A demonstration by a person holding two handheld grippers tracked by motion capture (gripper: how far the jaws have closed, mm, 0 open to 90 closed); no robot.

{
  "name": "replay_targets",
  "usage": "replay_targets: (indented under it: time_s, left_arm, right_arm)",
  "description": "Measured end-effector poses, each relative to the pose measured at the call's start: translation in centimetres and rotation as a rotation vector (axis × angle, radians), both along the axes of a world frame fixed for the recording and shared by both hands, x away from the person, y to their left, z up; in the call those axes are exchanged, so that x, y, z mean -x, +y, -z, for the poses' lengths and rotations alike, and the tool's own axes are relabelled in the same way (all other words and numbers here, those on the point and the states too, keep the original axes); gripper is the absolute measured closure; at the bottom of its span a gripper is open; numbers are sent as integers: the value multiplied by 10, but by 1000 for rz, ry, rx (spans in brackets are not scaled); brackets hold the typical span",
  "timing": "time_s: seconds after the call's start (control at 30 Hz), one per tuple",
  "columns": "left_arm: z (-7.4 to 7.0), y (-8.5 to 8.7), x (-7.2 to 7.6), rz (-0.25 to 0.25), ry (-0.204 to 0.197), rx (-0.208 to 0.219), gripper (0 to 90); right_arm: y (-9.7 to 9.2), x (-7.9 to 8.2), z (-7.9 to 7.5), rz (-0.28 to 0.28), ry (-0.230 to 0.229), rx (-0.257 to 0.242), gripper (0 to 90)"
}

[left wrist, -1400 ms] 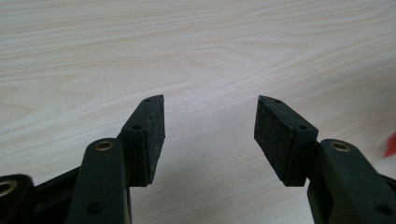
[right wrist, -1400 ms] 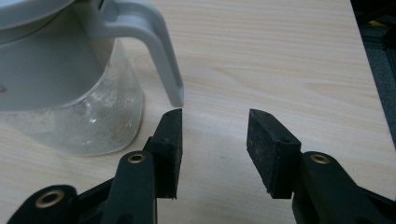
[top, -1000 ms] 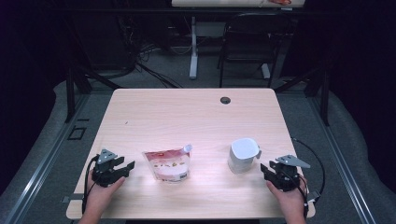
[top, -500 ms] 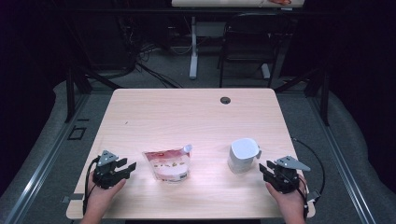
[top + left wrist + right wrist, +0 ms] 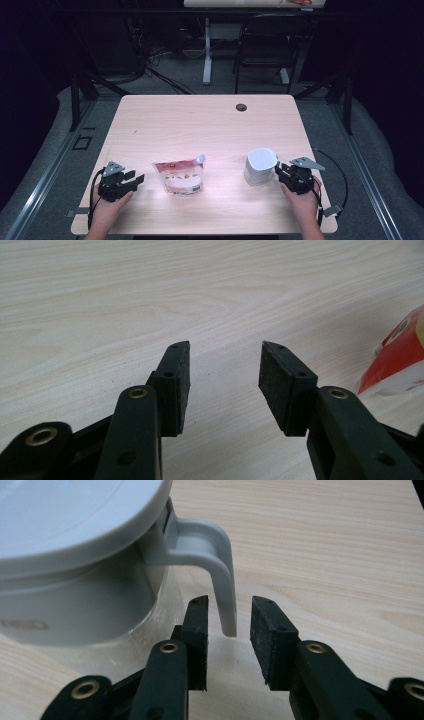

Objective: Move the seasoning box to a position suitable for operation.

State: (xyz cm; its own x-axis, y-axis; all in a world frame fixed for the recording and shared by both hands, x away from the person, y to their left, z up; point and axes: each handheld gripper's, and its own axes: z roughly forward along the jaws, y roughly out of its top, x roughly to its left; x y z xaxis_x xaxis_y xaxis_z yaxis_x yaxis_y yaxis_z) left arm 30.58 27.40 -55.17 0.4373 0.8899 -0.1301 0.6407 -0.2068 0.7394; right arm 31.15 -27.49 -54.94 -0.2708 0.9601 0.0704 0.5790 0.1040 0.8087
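Observation:
A white lidded jug stands at the front right of the wooden table. Its handle points toward my right gripper. In the right gripper view the handle's lower end hangs between the jaws of the right gripper, which have just been closing, with a gap left on each side. A red and white pouch lies flat at the front middle. My left gripper rests to its left, pointing at it. The jaws of the left gripper have also been closing, over bare wood, with the pouch's corner off to the right.
A dark cable hole sits near the table's far edge. Beyond the table are a black chair and a white desk leg. The right gripper's cable loops near the table's right edge.
My right gripper has slid left up to the jug's handle. The jaws of both grippers stand narrower than before. The left hand, pouch and jug have stayed in place.

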Motion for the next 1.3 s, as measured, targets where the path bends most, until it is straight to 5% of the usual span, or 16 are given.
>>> replay_targets:
  time_s: [0.53,1.3]
  left_arm:
    - [2,4,-2,-3,17,11,584]
    - [3,2,-2,2,9,-3,579]
  right_arm:
    - [8,-14,3,-22,-10,54,793]
    - [26,1,-4,-22,-1,109,808]
